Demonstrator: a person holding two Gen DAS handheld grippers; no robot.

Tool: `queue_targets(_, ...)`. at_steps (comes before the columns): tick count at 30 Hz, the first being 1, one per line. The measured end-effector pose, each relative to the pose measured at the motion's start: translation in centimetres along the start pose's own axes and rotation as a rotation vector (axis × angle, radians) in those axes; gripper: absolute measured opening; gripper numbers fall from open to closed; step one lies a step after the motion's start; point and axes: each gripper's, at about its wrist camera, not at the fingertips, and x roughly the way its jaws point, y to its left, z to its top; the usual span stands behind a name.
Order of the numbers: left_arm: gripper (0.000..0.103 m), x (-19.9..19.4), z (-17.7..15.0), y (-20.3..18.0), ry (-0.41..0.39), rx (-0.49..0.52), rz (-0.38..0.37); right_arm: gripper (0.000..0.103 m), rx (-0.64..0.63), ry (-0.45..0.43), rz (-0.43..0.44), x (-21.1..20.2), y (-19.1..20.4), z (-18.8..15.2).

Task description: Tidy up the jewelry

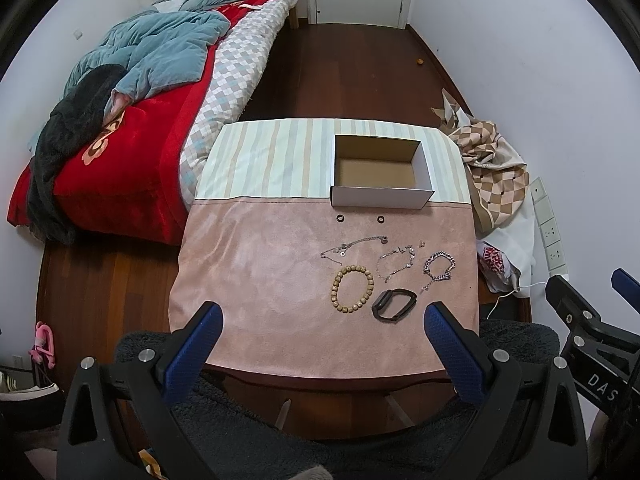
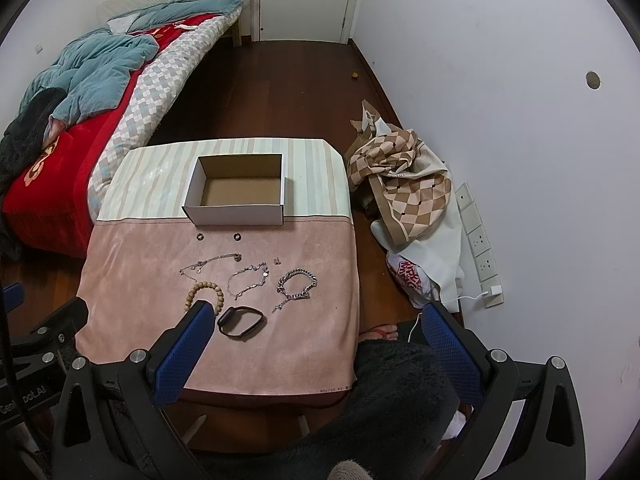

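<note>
While both grippers (image 1: 322, 328) (image 2: 318, 328) hang apart and empty at frame bottom, jewelry (image 1: 352, 289) lies spread below the box (image 1: 380, 196), probably for sorting.

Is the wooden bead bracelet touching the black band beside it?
Apart. The left wrist view shows pink cloth between the wooden bead bracelet and the black band.

Both looking forward and down from the near edge at the same table (image 1: 280, 280), left view from farther left, sharing box (image 2: 236, 212) and bed (image 1: 120, 152).
</note>
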Motion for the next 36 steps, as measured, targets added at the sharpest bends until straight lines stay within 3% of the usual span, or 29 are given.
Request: queue_targets(36, 0.103, -0.35, -0.02, 0.22, -0.007, -0.001, 0.000, 0.103, 0.004, -0.007, -0.004, -0.42, -0.34, -0.12)
